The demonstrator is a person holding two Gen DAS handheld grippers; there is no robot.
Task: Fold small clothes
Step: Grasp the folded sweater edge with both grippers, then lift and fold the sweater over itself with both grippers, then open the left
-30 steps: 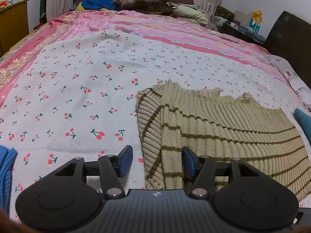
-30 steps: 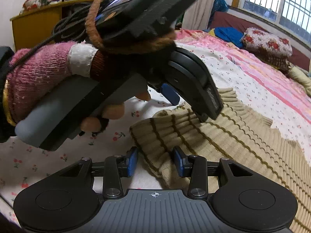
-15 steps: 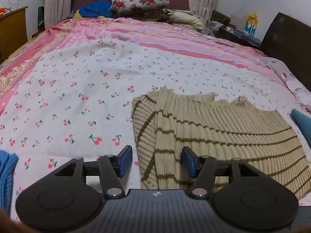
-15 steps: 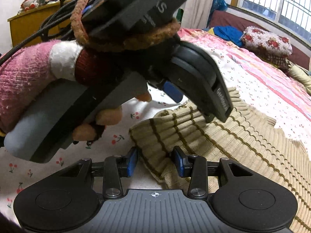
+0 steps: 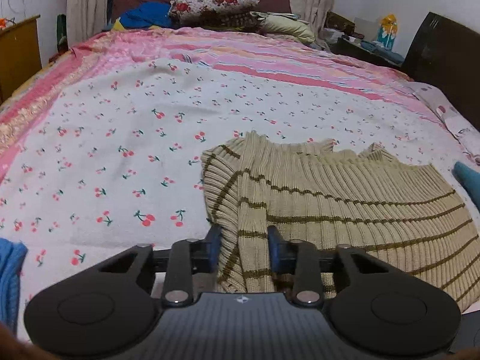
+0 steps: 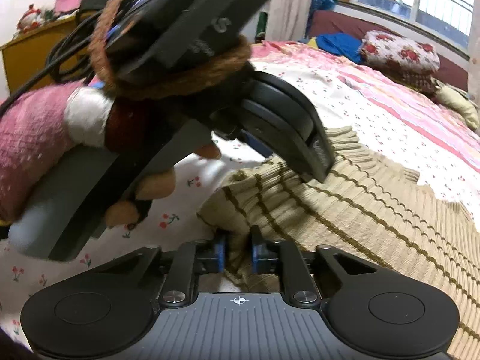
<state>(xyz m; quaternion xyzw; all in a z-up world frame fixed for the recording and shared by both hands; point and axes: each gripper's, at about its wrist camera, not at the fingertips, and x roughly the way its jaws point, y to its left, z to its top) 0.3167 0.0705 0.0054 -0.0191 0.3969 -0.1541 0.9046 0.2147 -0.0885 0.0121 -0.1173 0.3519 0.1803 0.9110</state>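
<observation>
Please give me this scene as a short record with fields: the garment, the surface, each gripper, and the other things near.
garment: beige ribbed sweater with brown stripes, lying flat, one side folded over
surface: cherry-print sheet on a bed
left gripper: closing, folded sweater edge between its fingers
right gripper: closing, a bunch of the sweater edge between its fingers
nearby: blue knit cloth at the left edge; floral pillow at the far end
fold stage: not finished
</observation>
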